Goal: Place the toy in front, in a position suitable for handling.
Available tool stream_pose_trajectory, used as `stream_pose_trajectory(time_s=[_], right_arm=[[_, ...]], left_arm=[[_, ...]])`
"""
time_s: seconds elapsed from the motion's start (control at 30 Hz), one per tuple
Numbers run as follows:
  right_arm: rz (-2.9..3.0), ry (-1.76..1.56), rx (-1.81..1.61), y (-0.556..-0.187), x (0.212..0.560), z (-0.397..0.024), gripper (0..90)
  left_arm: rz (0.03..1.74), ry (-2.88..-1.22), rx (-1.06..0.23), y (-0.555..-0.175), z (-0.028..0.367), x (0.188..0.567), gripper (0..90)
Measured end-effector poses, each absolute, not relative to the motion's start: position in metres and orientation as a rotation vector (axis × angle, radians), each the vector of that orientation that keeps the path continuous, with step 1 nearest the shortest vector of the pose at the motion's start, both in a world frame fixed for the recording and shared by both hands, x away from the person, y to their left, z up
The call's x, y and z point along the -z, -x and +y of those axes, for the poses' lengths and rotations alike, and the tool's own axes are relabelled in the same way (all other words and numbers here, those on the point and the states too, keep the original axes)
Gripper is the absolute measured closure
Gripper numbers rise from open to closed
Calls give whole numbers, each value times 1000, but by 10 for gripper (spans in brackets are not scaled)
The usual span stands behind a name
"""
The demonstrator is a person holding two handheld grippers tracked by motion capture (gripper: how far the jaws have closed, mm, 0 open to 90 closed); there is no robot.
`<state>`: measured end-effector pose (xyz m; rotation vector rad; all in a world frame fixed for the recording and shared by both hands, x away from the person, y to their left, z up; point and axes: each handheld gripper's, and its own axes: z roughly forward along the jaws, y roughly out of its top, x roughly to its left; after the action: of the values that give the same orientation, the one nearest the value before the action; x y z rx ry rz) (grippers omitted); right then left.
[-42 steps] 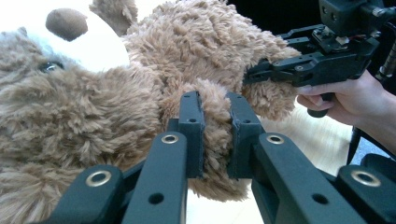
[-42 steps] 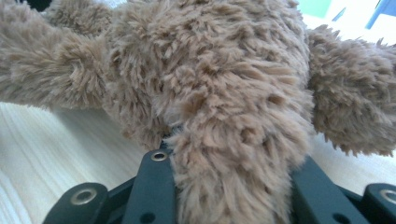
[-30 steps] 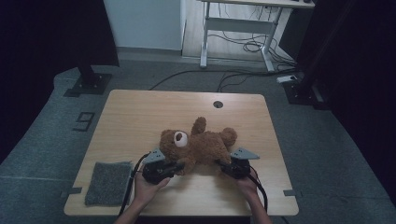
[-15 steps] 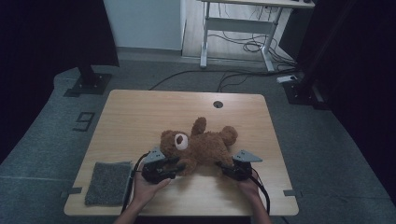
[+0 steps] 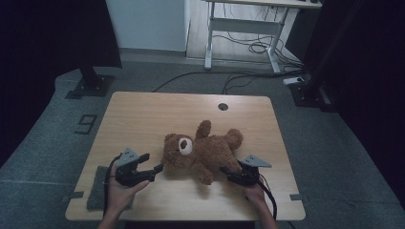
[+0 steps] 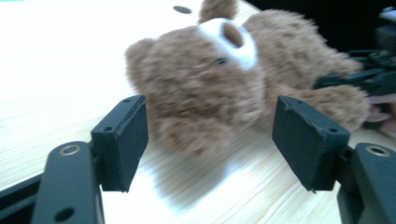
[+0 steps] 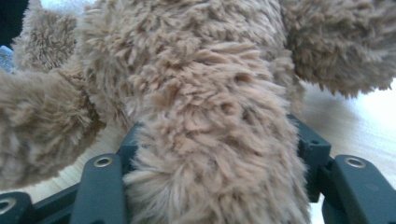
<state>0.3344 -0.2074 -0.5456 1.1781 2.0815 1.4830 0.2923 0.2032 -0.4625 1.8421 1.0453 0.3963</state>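
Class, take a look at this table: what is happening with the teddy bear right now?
A person holds a gripper in each hand at a wooden table. A brown teddy bear lies on its back near the front edge. The right gripper has one of the bear's limbs between its jaws. The left gripper is open, just short of the bear's head and not touching it. A grey cloth lies at the table's front left corner.

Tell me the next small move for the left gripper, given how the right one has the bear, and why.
Probably ease the left gripper forward and close on the teddy bear's head. Its jaws stand open just short of the head, holding nothing, while the right gripper has a furry limb between its jaws. The bear lies on the table.
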Motion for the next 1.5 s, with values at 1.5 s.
stream_pose_trajectory(time_s=[1.5], right_arm=[[2067, -1213, -1489, -330, 548, -206, 437]], left_arm=[[1372, -1960, -488, -271, 262, 521, 228]])
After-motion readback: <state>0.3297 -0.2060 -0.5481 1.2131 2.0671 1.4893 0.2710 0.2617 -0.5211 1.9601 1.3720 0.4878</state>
